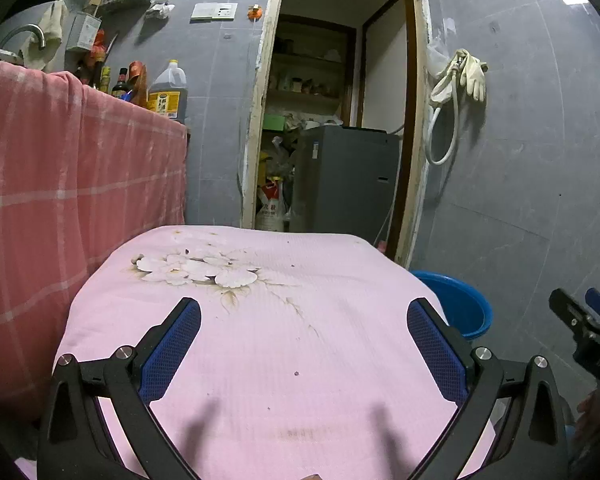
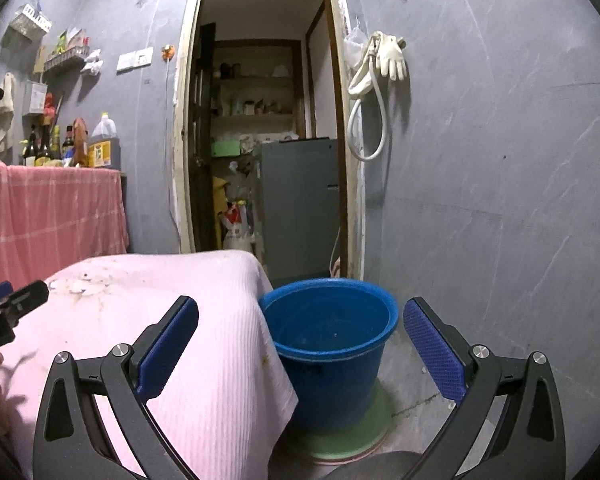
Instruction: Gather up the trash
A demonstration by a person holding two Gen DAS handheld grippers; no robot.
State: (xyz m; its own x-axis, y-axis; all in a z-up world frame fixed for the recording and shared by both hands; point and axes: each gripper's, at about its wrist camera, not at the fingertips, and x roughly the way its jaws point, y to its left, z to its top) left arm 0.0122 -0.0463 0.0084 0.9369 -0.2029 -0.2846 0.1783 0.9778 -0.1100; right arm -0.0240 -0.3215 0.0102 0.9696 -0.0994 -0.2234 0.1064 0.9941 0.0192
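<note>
A blue bucket stands on the floor on a green lid, right of a low table covered by a pink flowered cloth. The bucket's rim also shows in the left wrist view. My left gripper is open and empty above the pink cloth. My right gripper is open and empty, facing the bucket and the cloth's right edge. The right gripper shows at the right edge of the left wrist view; the left one shows at the left edge of the right wrist view. A few tiny specks lie on the cloth.
A counter draped in a red checked cloth stands on the left with bottles and an oil jug. An open doorway leads to a storeroom with a grey appliance. Rubber gloves and a hose hang on the grey wall.
</note>
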